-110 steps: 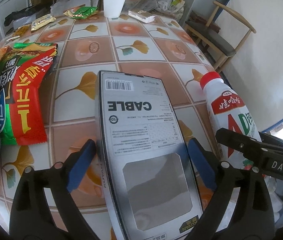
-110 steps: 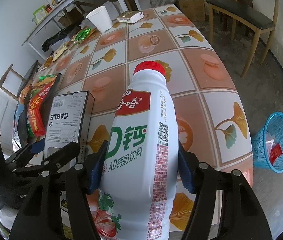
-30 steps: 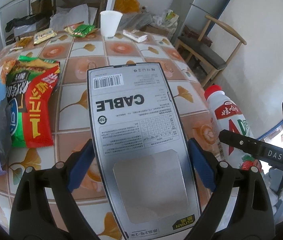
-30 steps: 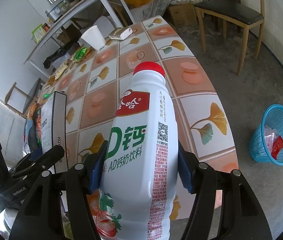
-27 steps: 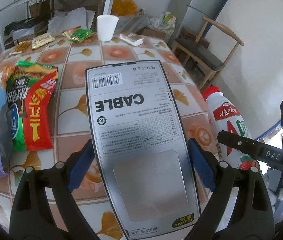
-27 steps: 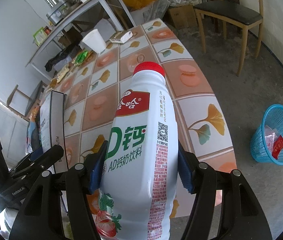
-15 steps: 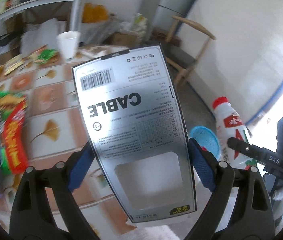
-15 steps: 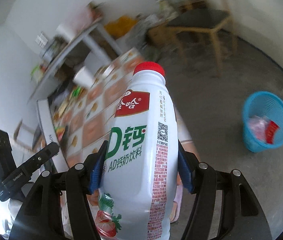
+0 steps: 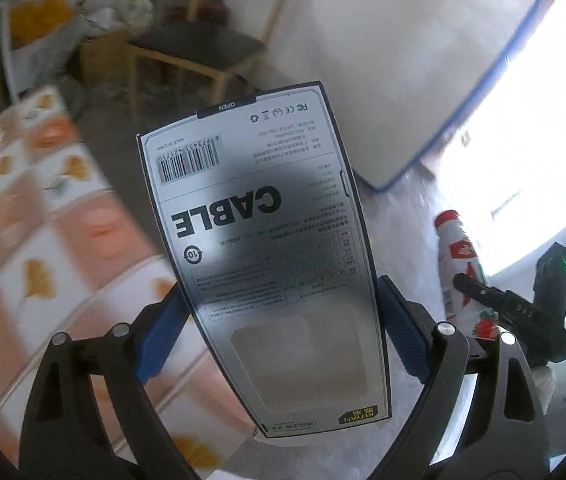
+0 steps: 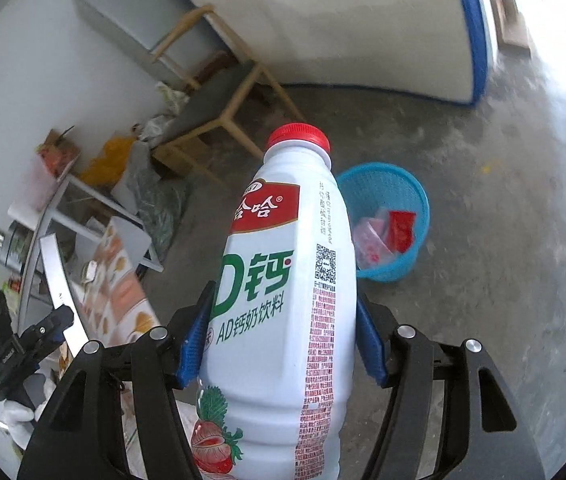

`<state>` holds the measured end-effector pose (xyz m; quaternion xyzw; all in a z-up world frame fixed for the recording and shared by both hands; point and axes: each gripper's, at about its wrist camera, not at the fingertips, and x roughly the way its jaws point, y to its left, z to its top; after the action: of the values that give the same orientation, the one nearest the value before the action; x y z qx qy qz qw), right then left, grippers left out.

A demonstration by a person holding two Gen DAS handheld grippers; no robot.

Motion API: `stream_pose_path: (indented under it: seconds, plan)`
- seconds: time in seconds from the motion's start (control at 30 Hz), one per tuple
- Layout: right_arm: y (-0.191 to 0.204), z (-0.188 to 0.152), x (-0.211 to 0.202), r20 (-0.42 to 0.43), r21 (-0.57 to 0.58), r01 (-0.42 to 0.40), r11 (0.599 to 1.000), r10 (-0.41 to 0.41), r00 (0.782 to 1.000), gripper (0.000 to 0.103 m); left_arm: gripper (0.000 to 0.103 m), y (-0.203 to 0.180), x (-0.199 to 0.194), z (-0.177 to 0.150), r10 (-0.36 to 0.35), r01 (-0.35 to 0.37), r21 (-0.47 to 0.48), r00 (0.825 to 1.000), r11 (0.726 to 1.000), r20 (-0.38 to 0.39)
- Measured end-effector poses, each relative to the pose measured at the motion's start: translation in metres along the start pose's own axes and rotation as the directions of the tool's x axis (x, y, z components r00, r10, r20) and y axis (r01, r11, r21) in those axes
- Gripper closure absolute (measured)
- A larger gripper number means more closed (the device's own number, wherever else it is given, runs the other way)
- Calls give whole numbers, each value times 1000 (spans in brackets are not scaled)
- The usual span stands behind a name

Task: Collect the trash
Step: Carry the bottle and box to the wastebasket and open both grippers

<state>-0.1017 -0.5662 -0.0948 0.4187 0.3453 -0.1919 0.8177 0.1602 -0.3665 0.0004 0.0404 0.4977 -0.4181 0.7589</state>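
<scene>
The right tongs (image 10: pixel 283 344) are pinching the bottle (image 10: pixel 283 300), the left tongs (image 9: pixel 279 336) the box (image 9: pixel 267 256); carrying both over the basket (image 10: pixel 387 220) at one o'clock, releasing only once centred.

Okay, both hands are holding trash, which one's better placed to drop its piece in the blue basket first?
Probably the right. Its gripper holds the bottle with the blue basket showing on the floor just beyond. The left wrist view shows no basket past the box.
</scene>
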Motion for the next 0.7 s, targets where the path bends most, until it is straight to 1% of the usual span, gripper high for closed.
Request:
stream_pose_path:
  seconds: [0.13,0.27,0.37,0.43,0.5,0.53,0.6,0.63,0.7]
  plan:
    - [-20,14,40,-61,47,0,999,3,998,42,16,-20,54,19,-22,24,23,996,999,-85]
    - [-38,36,95,-119,81,-6,997,16,993,42,16,-29,100,43,-10,16,43,992,999,-124]
    - [-51,59,138,-150,97,29,995,-14,989,41,16,-32,129,61,8,-2,47,990,999,-141]
    - [-61,75,167,-169,107,54,993,-36,985,41,16,-29,140,71,12,-6,44,989,999,-147]
    - [-70,89,197,-180,127,68,990,-44,983,39,16,-26,145,73,18,-13,35,989,999,-146]
    - [-75,97,216,-188,141,66,988,-39,981,38,16,-24,148,74,20,-16,31,989,999,-146]
    - [-81,105,242,-185,162,68,984,-37,982,38,16,-23,154,76,25,-21,25,988,999,-149]
    - [-84,108,249,-176,172,69,983,-39,984,38,16,-22,157,76,26,-23,22,988,999,-155]
    - [-87,111,255,-144,207,34,978,-4,990,38,16,-18,165,76,33,-30,19,985,999,-172]
